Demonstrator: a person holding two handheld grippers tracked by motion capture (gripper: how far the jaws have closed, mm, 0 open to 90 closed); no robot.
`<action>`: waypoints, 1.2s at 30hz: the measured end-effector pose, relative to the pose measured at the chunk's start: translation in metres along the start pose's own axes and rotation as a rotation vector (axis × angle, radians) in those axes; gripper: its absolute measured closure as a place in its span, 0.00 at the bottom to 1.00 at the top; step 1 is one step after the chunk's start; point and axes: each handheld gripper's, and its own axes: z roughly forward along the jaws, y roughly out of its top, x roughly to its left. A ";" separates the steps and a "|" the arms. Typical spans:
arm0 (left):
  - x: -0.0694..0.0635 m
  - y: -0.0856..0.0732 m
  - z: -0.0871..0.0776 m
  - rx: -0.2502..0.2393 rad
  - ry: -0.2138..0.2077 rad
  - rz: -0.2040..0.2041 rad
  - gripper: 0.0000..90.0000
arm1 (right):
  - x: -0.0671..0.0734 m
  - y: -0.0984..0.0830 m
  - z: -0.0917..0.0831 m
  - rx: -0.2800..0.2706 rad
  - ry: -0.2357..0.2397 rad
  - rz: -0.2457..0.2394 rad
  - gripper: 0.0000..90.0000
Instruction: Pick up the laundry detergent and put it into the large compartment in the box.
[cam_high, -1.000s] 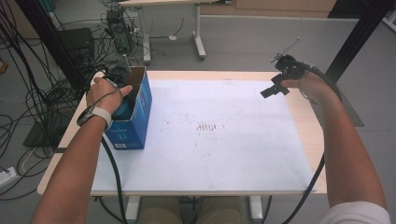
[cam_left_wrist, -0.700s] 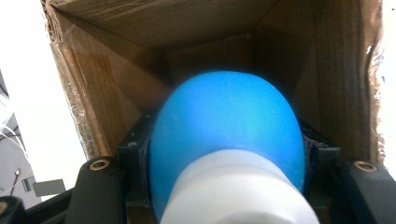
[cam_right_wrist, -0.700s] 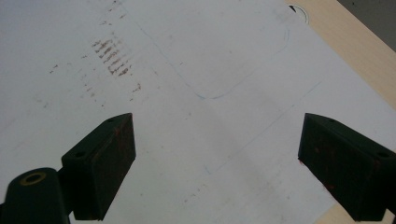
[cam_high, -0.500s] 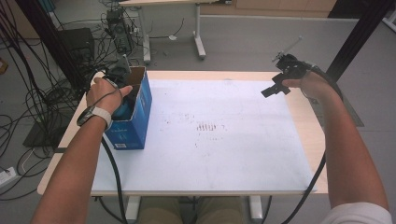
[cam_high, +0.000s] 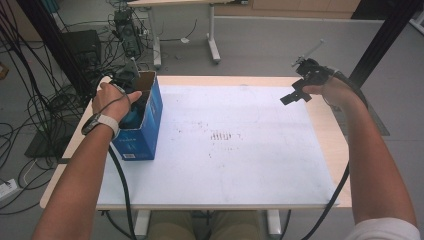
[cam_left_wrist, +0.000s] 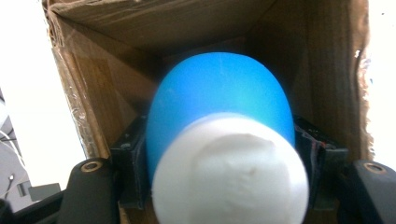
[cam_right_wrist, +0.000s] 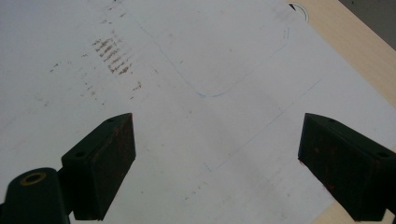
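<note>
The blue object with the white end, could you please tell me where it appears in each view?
High view: the blue object with the white end shows at left, inside the open blue cardboard box.
Left gripper view: centre, between the jaws of the left hand-held gripper, brown box walls behind.
Right gripper view: not in it.
Shared landmark: the white sheet covering the table.

Blue, white-capped bottle (cam_left_wrist: 219, 112); blue box (cam_high: 142, 132)

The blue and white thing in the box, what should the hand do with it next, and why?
Probably open the left gripper a little wider and lift it straight up out of the blue box. Its jaws have just been opening, the blue and white object is between them, already down inside the cardboard walls, so the drop looks nearly done. The right gripper hangs open, far away.
</note>
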 end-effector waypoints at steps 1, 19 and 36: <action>0.001 0.001 0.000 0.005 -0.005 0.002 0.37 | 0.000 0.000 0.000 0.001 0.001 0.000 0.12; 0.005 -0.008 -0.019 -0.035 -0.021 0.027 0.21 | 0.007 0.002 -0.003 0.004 -0.007 -0.006 0.12; -0.007 -0.006 -0.062 -0.062 -0.018 0.123 0.09 | 0.010 -0.005 -0.010 -0.002 -0.016 0.004 0.12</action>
